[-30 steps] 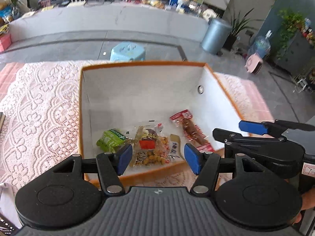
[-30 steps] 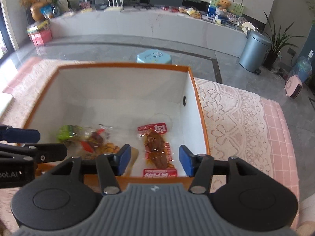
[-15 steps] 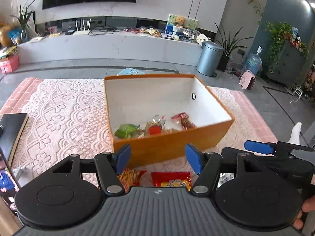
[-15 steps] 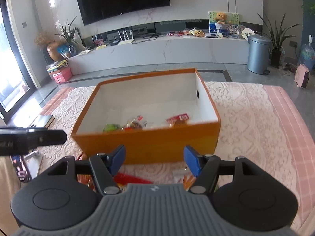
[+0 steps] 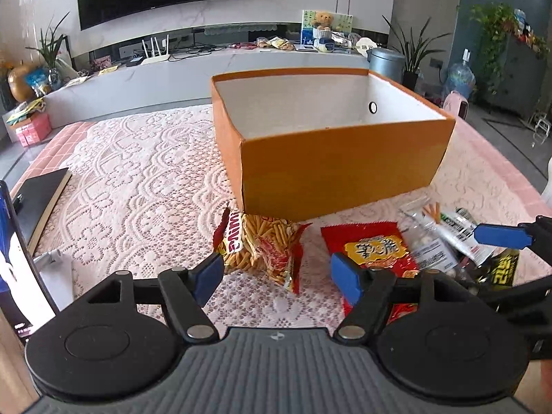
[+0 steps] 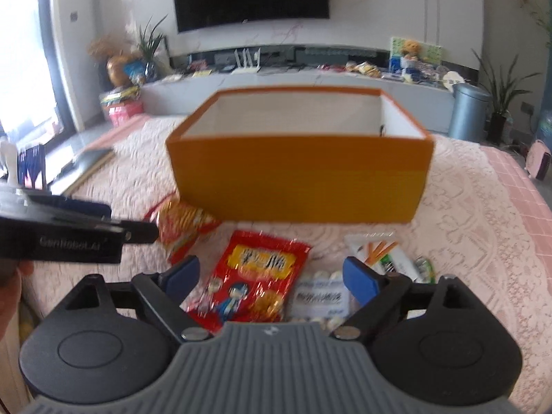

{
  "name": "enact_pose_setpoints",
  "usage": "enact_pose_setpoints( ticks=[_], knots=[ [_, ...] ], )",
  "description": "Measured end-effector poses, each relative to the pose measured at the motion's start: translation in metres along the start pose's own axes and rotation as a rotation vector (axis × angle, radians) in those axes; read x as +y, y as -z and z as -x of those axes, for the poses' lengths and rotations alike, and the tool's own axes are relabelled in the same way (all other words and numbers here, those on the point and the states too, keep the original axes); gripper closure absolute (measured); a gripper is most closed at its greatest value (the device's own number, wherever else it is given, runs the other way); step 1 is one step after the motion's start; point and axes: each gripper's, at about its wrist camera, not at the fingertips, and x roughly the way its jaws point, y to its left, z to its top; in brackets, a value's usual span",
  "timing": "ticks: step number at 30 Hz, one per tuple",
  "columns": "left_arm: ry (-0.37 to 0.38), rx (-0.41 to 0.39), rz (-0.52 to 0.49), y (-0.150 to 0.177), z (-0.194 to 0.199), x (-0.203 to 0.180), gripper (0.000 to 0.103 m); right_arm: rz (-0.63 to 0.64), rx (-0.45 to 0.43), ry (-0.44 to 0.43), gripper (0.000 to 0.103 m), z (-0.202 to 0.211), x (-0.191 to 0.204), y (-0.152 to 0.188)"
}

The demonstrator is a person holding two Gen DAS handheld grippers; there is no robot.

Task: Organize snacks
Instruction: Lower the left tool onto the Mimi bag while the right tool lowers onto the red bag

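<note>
Lying just before the orange box [image 5: 339,172], a chip-stick bag [image 5: 262,248] and red snack packet [image 6: 255,276] are observed, while left gripper [image 5: 276,277] and right gripper [image 6: 272,279] are held spread, empty.

left gripper [image 5: 276,277] open, right gripper [image 6: 272,277] open
</note>
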Motion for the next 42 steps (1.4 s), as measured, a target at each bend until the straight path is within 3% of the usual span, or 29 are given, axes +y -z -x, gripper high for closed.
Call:
enact_pose_setpoints(
  ticks=[4,10,29,35,38,42],
  knots=[
    [0.021,0.001,-0.024,0.002,-0.009,0.001,0.015,0.016,0.029,0.006,0.009,-0.012,0.005,0.009],
    [-0.023,0.023,-0.078,0.001,-0.035,0.006,0.015,-0.017,0.054,0.026,0.007,-0.026,0.000,0.008],
    [-0.031,0.035,-0.034,0.006,-0.069,0.020,0.011,-0.031,0.093,0.012,0.004,-0.063,0.009,0.007],
    [-0.021,0.043,-0.043,0.007,-0.072,0.018,0.022,-0.017,0.105,0.012,0.004,-0.070,0.015,0.007],
    [-0.007,0.041,-0.013,0.007,-0.069,0.021,0.034,0.001,0.105,0.018,0.004,-0.072,0.019,0.008],
    [0.002,0.030,0.049,0.009,-0.061,0.024,0.037,0.047,0.089,0.033,0.004,-0.073,0.024,0.009]
  ],
)
